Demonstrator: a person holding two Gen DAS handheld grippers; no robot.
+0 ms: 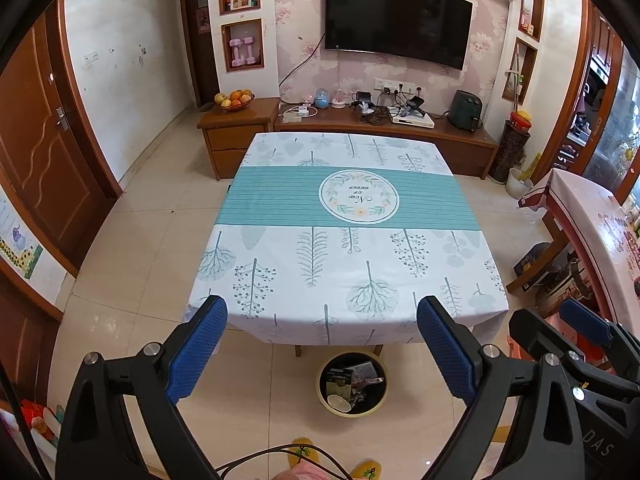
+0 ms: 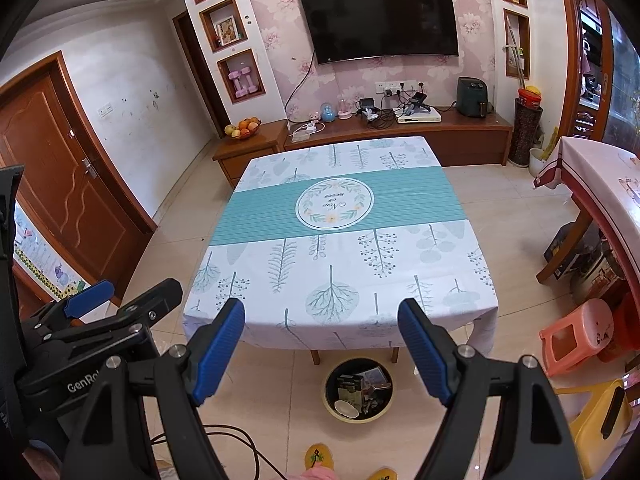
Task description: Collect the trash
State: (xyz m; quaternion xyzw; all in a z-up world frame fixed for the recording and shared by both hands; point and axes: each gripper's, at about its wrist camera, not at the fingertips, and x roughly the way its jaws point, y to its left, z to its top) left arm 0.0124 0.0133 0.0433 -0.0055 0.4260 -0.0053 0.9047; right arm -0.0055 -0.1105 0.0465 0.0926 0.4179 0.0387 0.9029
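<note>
A round, yellow-rimmed trash bin [image 1: 352,414] [image 2: 358,420] stands on the floor under the table's near edge. It holds dark packaging and a white cup [image 1: 338,402] [image 2: 346,408]. The table [image 1: 344,272] [image 2: 340,264] wears a white and teal leaf-print cloth, and nothing lies on it. My left gripper [image 1: 322,306] hangs open above the near edge with nothing between its blue pads. My right gripper [image 2: 320,308] is open beside it, also holding nothing. Each shows at the side of the other's view: a right pad [image 1: 582,320] and a left pad [image 2: 90,298].
A second table with a pink cloth [image 2: 600,176] stands at the right, with a pink stool [image 2: 576,332] and a yellow chair [image 2: 596,416] beside it. A black cable [image 2: 240,440] trails on the floor near a person's yellow slippers [image 2: 320,456]. A low TV cabinet [image 1: 384,132] runs behind the table.
</note>
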